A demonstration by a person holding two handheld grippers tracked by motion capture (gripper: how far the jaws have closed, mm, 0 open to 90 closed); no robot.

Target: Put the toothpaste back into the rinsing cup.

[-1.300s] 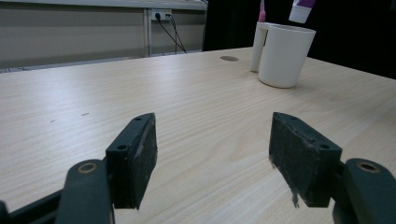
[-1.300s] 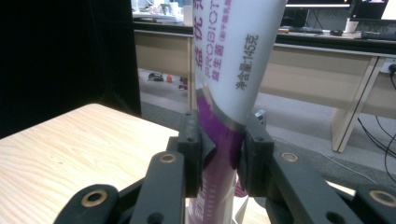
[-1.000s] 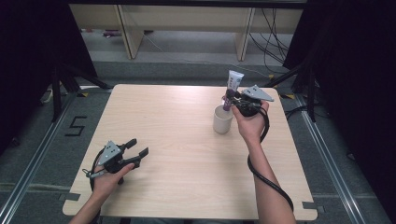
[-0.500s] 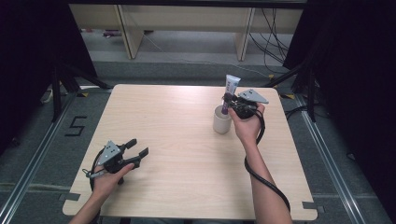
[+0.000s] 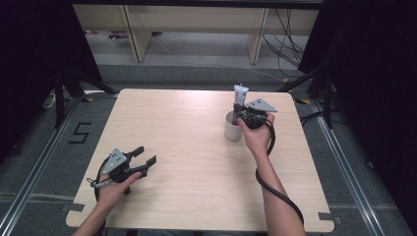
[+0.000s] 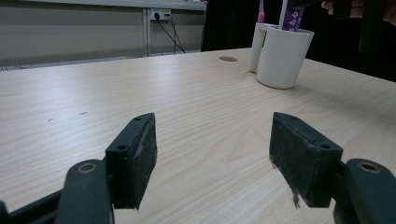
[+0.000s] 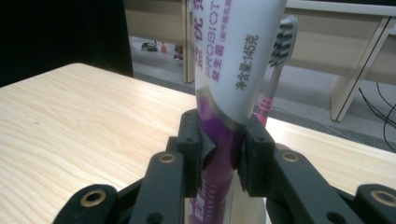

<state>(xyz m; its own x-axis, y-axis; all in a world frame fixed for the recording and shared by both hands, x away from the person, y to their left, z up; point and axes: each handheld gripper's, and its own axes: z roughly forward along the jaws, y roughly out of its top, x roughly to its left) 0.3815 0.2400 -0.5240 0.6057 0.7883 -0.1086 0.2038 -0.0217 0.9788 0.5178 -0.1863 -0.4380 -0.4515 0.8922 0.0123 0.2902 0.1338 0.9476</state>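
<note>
the right tool (image 5: 239, 114), right of centre in the high view, is clamped on a toothpaste tube (image 5: 240, 94) that stands upright with its lower end in the white cup (image 5: 232, 129) on the table (image 5: 187, 123). in the right gripper view the two pads pinch the tube's purple part (image 7: 219, 149), and a toothbrush (image 7: 279, 56) rises just behind it, close beside the tube. the left tool (image 5: 142, 160) rests at the lower left of the high view, its jaws wide with nothing between them, well apart from the cup. in the left gripper view bare table lies between its pads (image 6: 140, 154) and the cup (image 6: 283, 56) at the upper right.
</note>
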